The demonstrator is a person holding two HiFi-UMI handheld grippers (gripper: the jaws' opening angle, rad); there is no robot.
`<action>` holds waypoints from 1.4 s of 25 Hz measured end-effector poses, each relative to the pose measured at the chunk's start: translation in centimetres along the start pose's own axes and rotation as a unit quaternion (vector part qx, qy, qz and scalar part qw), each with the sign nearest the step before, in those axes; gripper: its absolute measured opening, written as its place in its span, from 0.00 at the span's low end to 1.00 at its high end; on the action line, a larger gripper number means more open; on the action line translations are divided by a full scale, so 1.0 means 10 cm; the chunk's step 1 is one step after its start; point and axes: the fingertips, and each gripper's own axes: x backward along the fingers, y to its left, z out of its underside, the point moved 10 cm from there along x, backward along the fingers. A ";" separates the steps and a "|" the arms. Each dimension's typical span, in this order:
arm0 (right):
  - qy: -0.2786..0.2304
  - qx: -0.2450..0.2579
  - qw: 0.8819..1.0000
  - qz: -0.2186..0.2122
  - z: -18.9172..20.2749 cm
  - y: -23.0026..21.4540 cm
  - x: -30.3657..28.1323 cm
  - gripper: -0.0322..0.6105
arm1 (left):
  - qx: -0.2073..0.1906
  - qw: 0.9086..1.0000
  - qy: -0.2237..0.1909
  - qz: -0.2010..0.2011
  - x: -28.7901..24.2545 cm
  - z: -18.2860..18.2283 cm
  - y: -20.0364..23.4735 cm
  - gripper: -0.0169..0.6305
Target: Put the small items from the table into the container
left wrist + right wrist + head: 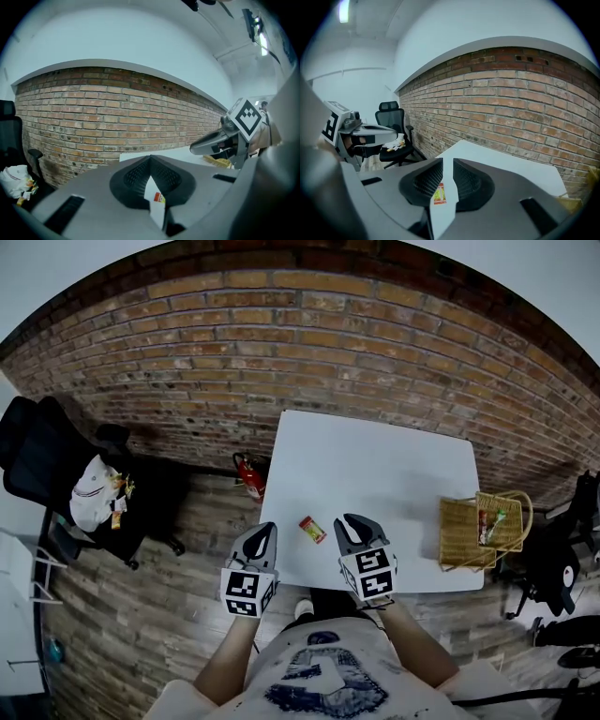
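Note:
A small red and yellow packet (312, 530) lies on the white table (375, 474) near its front edge, between my two grippers. My left gripper (265, 532) hovers over the table's front left corner with its tips meeting and nothing in them. My right gripper (357, 524) is just right of the packet, jaws a narrow slit apart and empty. The packet (160, 198) shows below the closed tips of my left gripper (150, 158). It also shows as the packet (438, 193) through the slit of my right gripper (444, 161). A wicker basket (464, 532) holding several items stands at the table's right edge.
A brick wall (309, 343) runs behind the table. A red fire extinguisher (250, 476) stands on the wooden floor by the table's left side. A black office chair (47, 465) with a white bag on it is further left. Dark gear stands right of the basket.

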 end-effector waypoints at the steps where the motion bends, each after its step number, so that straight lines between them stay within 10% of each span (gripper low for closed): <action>1: 0.004 0.002 1.000 -0.004 0.01 0.01 -0.04 0.17 | 0.002 1.000 0.003 -0.004 0.00 0.03 0.02 0.10; 35: 0.179 0.027 0.974 -0.135 0.78 0.20 -1.33 0.37 | 0.050 0.994 0.090 -0.037 -0.56 0.59 0.27 0.10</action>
